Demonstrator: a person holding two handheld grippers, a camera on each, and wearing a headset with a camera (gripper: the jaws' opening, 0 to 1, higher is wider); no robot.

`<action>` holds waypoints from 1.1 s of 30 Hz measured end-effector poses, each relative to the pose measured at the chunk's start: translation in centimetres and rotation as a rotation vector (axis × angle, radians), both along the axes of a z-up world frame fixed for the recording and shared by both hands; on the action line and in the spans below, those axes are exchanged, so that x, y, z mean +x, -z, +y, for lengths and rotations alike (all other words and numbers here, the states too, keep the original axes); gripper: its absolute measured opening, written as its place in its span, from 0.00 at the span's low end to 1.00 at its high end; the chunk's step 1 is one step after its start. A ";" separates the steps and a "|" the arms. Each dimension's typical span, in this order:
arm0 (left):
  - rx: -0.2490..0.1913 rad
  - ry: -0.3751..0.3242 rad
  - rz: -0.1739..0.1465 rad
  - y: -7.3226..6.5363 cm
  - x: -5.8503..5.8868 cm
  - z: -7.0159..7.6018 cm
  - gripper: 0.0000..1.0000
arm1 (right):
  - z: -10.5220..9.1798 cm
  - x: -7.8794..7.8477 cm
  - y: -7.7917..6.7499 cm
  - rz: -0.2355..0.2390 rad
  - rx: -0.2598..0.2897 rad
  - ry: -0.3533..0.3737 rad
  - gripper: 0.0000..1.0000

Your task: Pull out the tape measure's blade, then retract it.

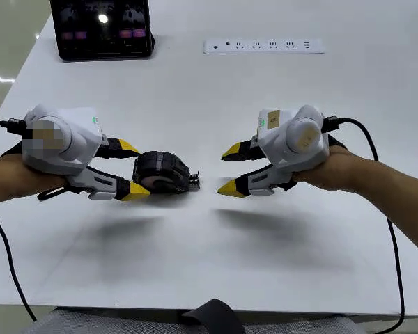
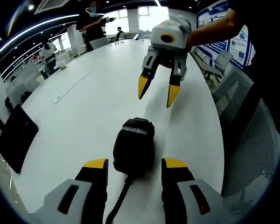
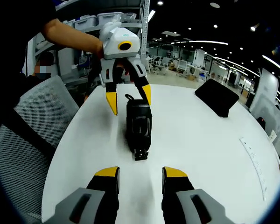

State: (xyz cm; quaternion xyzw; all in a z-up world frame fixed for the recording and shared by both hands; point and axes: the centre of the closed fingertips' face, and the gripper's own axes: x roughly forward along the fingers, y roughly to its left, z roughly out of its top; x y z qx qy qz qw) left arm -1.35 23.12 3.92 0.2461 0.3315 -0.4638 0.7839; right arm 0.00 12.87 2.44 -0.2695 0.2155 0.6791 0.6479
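A black tape measure (image 1: 160, 172) lies on the white table (image 1: 209, 236), its blade drawn in and the end hook (image 1: 194, 181) pointing right. My left gripper (image 1: 132, 169) is open, its yellow tips flanking the case's rear end. In the left gripper view small gaps show between the tape measure (image 2: 134, 145) and each jaw of the left gripper (image 2: 135, 164). My right gripper (image 1: 230, 169) is open and holds nothing, a short way right of the hook. In the right gripper view, the right gripper (image 3: 141, 172) faces the tape measure (image 3: 139, 125) head-on, with the left gripper (image 3: 129, 100) behind it.
A white power strip (image 1: 263, 46) lies at the far edge and a black tablet-like device (image 1: 102, 28) stands at the far left. A mesh chair back (image 1: 209, 321) sits at the near table edge. Cables trail from both grippers.
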 end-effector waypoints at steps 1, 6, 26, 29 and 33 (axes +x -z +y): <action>0.004 0.008 0.003 0.0 0.0 -0.1 0.41 | 0.2 0.0 0.2 0.002 -0.007 -0.007 0.33; 0.041 0.057 0.014 0.4 0.1 -0.2 0.39 | 1.2 0.0 0.7 -0.005 -0.023 -0.038 0.31; 0.130 0.187 0.039 1.0 0.9 -1.0 0.32 | 4.0 -0.1 3.0 -0.029 -0.097 -0.130 0.19; 0.139 0.196 0.042 1.1 1.0 -1.0 0.31 | 4.3 -0.2 3.3 -0.030 -0.108 -0.138 0.17; 0.159 0.219 0.055 1.5 0.7 -0.8 0.29 | 4.4 -0.2 3.6 -0.032 -0.115 -0.140 0.15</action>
